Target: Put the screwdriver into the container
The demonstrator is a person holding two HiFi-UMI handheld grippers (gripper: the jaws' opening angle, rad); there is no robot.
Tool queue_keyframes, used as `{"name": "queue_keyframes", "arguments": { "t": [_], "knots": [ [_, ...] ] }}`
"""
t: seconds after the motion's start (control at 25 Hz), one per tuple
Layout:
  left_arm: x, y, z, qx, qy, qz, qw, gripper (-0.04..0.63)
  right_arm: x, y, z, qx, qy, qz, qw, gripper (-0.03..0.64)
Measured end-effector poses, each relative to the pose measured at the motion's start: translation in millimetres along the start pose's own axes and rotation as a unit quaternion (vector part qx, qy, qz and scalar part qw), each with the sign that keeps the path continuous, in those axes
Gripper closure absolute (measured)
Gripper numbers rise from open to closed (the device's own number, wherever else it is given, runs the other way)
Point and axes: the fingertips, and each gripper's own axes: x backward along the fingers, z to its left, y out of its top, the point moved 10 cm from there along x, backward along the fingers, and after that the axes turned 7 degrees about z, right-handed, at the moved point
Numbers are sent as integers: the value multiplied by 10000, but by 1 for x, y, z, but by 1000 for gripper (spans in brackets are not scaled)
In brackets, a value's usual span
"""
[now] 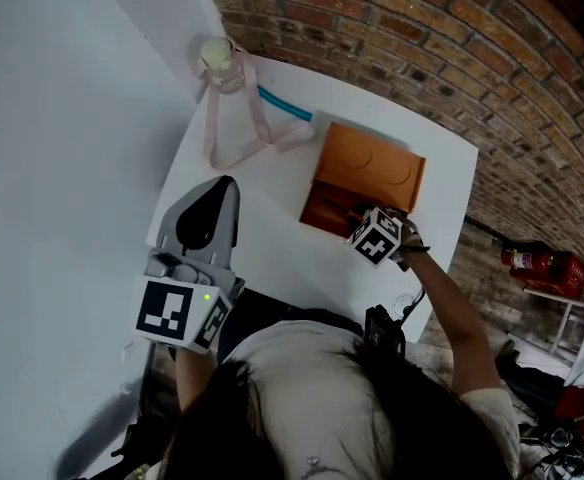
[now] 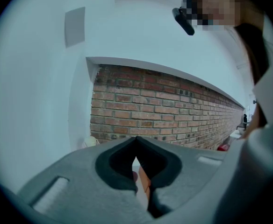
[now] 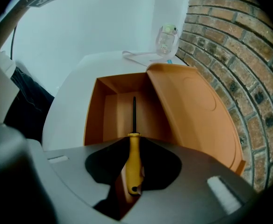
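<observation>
An orange container (image 1: 324,211) stands open on the white table (image 1: 262,238), with its lid (image 1: 370,167) leaning back to the right. In the right gripper view the box's wall (image 3: 92,120) and lid (image 3: 192,106) fill the middle. My right gripper (image 3: 133,136) is shut on the yellow handle of the screwdriver (image 3: 134,160), whose black shaft points down into the box. Seen from the head view, the right gripper (image 1: 360,220) hangs over the box's near end. My left gripper (image 1: 222,190) is held up by the table's left edge, shut and with nothing in it (image 2: 136,141).
A small pale jar (image 1: 220,60) with a pink strap (image 1: 234,138) lies at the table's far corner, and a blue stick (image 1: 284,105) lies beside it. A brick wall (image 1: 452,48) runs along the back and right. Red gear (image 1: 544,264) sits on the floor.
</observation>
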Motion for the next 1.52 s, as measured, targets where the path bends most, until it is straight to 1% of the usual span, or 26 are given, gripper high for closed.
{"name": "queue_keyframes", "arguments": {
  "t": [0.32, 0.48, 0.8, 1.08, 1.32, 1.52],
  "knots": [
    [4, 2, 4, -17, -19, -16, 10000, 594, 0, 2, 1, -58, 36, 7, 10000, 525],
    [5, 3, 3, -52, -75, -43, 9999, 594, 5, 2, 2, -132, -25, -34, 9999, 523],
    [3, 5, -2, -141, -290, -99, 9994, 594, 19, -2, 4, -422, -243, -266, 9985, 523],
    [0, 10, -12, -274, -541, -127, 9981, 594, 36, -6, 8, -762, -439, -550, 9946, 528],
    [-7, 14, -25, -373, -810, -159, 9959, 594, 57, -12, 9, -1267, -665, -970, 9849, 529],
    [-15, 17, -40, -461, -1051, -184, 9932, 594, 81, -20, 9, -1837, -879, -1498, 9675, 532]
  ]
}}
